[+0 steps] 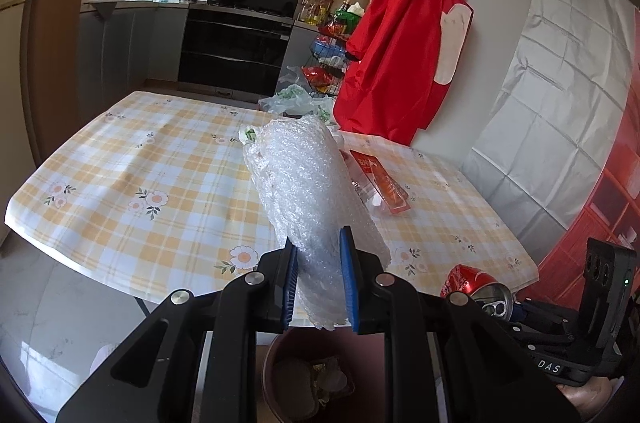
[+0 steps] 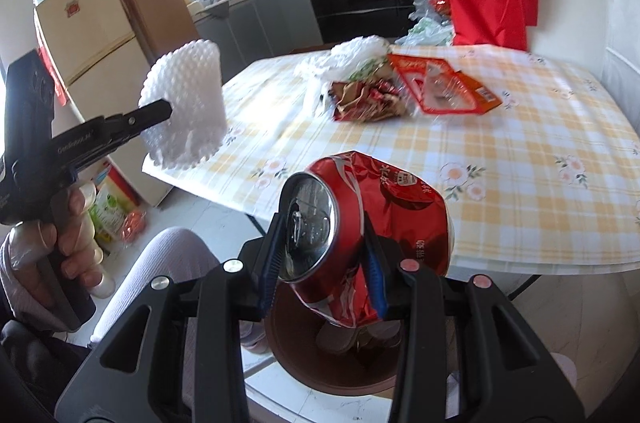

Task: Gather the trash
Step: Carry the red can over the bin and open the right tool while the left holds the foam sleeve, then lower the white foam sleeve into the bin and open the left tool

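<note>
My left gripper point(image 1: 318, 279) is shut on a roll of white bubble wrap point(image 1: 308, 191), held above a brown bin point(image 1: 276, 351) at the table's near edge. In the right wrist view the same wrap point(image 2: 186, 103) hangs from the left gripper point(image 2: 158, 111) at the left. My right gripper point(image 2: 324, 263) is shut on a crushed red soda can point(image 2: 372, 223), directly over the brown bin point(image 2: 288, 343). The can point(image 1: 478, 287) also shows at the lower right of the left wrist view.
A table with a yellow checked cloth point(image 2: 520, 163) carries a red plastic package point(image 2: 444, 87), a crumpled brown wrapper point(image 2: 368, 99) and white plastic bags point(image 2: 352, 55). A red apron point(image 1: 404, 55) hangs on the wall. A fridge point(image 2: 92, 31) stands at the left. A person's knee point(image 2: 160, 263) is beside the bin.
</note>
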`<state>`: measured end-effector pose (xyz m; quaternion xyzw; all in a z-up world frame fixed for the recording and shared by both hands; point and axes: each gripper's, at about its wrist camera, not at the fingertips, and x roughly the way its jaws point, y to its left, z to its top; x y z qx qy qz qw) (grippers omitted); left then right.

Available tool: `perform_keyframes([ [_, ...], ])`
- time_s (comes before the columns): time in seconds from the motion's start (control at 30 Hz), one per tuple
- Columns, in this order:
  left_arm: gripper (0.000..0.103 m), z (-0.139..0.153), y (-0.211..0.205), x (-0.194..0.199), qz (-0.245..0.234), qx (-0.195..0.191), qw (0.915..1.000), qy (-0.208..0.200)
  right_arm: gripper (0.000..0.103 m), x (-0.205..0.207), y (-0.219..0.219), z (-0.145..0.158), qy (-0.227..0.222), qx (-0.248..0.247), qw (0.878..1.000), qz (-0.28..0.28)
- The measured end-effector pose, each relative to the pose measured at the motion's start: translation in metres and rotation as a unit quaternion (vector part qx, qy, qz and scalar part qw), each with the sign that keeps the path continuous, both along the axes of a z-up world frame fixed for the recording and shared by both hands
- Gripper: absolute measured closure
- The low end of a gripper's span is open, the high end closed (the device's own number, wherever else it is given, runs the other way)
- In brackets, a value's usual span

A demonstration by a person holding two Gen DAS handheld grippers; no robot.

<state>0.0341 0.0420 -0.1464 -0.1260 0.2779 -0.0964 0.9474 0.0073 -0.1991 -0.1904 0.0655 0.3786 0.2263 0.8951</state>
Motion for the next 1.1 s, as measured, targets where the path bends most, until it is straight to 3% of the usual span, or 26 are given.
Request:
perform_keyframes([
  [0.27, 0.083, -0.006, 0.002, 0.0, 0.001, -0.001, 1.0, 0.006, 0.063, -0.001, 0.011, -0.007, 0.018, -0.004, 1.0, 0.018],
  [0.5, 0.083, -0.007, 0.001, -0.002, -0.002, 0.001, 1.0, 0.006, 0.054, -0.003, 0.01, 0.0, 0.008, 0.006, 1.0, 0.018],
  [0.67, 0.083, -0.009, -0.002, -0.003, -0.009, 0.003, 0.9999, 0.009, 0.01, -0.006, 0.0, 0.014, -0.034, -0.012, 0.999, -0.027],
  [0.9, 0.083, -0.013, -0.012, -0.004, -0.027, 0.006, 0.9995, 0.016, 0.006, -0.007, -0.022, 0.038, -0.097, -0.049, 0.988, -0.108],
  [1.1, 0.083, -0.023, -0.031, -0.007, -0.06, 0.018, 0.9975, 0.032, 0.006, -0.006, -0.034, 0.041, -0.112, -0.088, 0.975, -0.17],
])
